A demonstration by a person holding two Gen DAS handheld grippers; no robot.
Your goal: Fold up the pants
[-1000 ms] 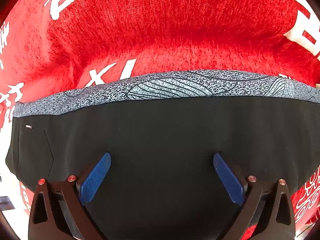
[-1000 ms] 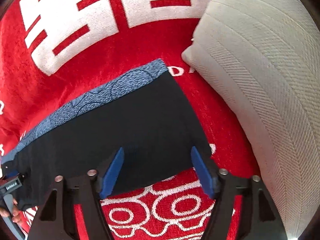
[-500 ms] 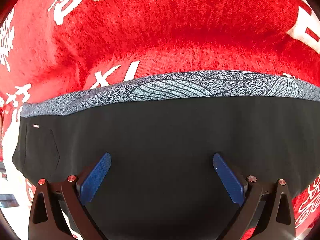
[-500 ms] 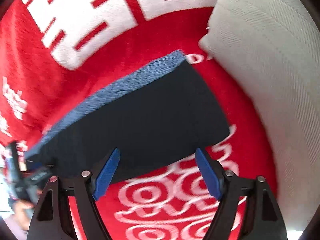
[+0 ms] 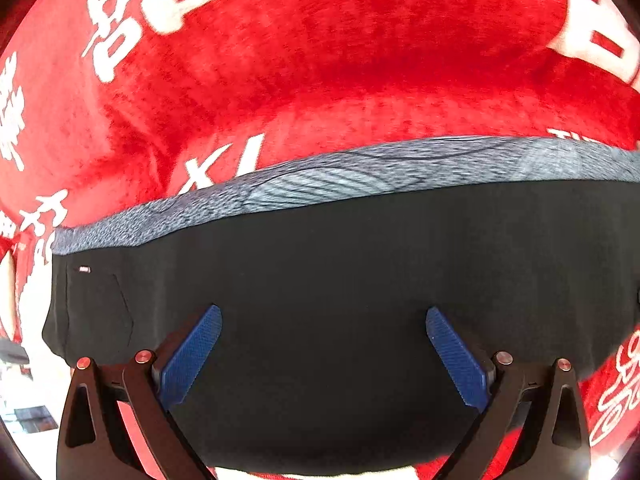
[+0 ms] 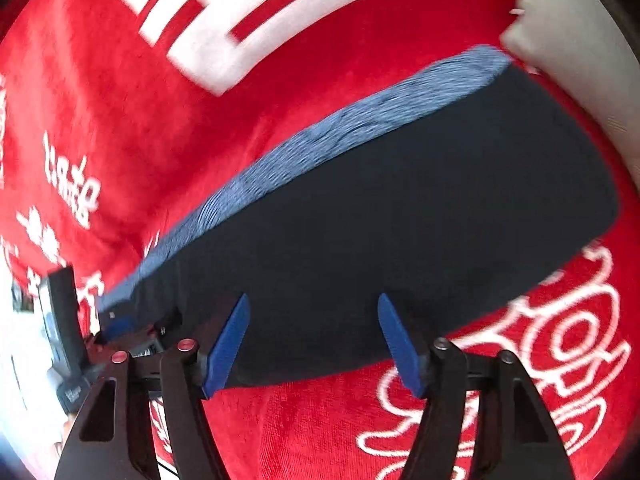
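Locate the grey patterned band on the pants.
The grey patterned band runs along the black pants' far edge in both views, against the red blanket.

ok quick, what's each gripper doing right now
left gripper: open, holding nothing, over the pants.
right gripper: open, holding nothing, over the edge of the pants.

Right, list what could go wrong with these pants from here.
1. Both grippers, left gripper and right gripper, are open over the folded black pants, so nothing pins the layers; they may slip.
2. The red blanket looks soft and uneven, so creases could set crooked.
3. The pillow lies beside one end, which may crowd that end.
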